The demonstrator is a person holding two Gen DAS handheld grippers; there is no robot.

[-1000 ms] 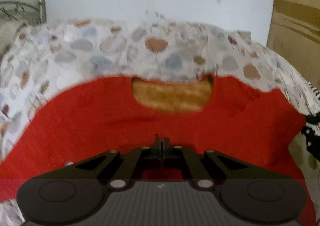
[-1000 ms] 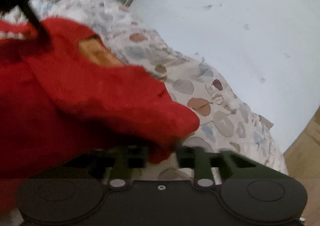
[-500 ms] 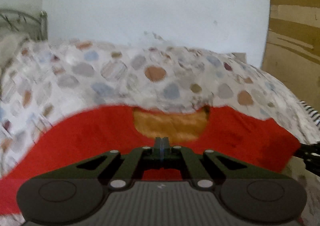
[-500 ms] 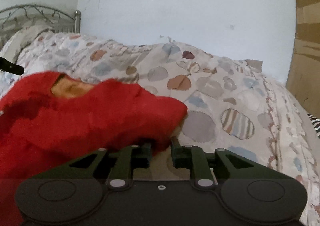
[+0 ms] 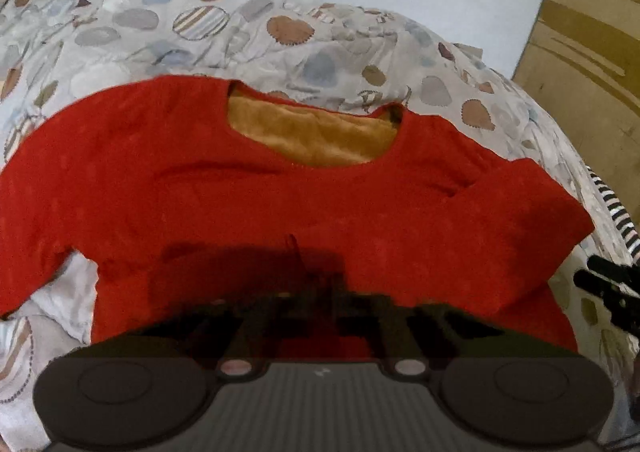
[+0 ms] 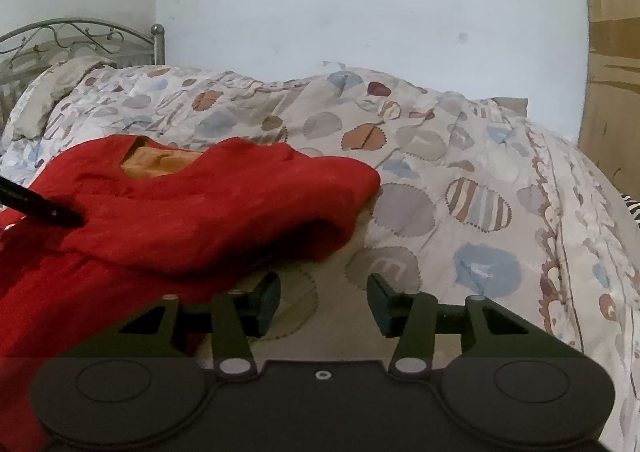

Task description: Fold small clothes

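One red top (image 5: 304,212) lies spread on the patterned bed cover (image 5: 320,48), neckline away from us, its right sleeve folded inward. Our right gripper (image 6: 323,302) has its fingers apart and opening, nothing between them, beside the sleeve fold. Our left gripper (image 5: 320,294) has fingers together low over the front; whether they pinch cloth we cannot tell. We should smooth each fold flat before the next.

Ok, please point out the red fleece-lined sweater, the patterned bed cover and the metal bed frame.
red fleece-lined sweater (image 5: 280,204): left wrist view, chest.
patterned bed cover (image 6: 460,156): right wrist view, bare top.
metal bed frame (image 6: 158,48): right wrist view, corner post.
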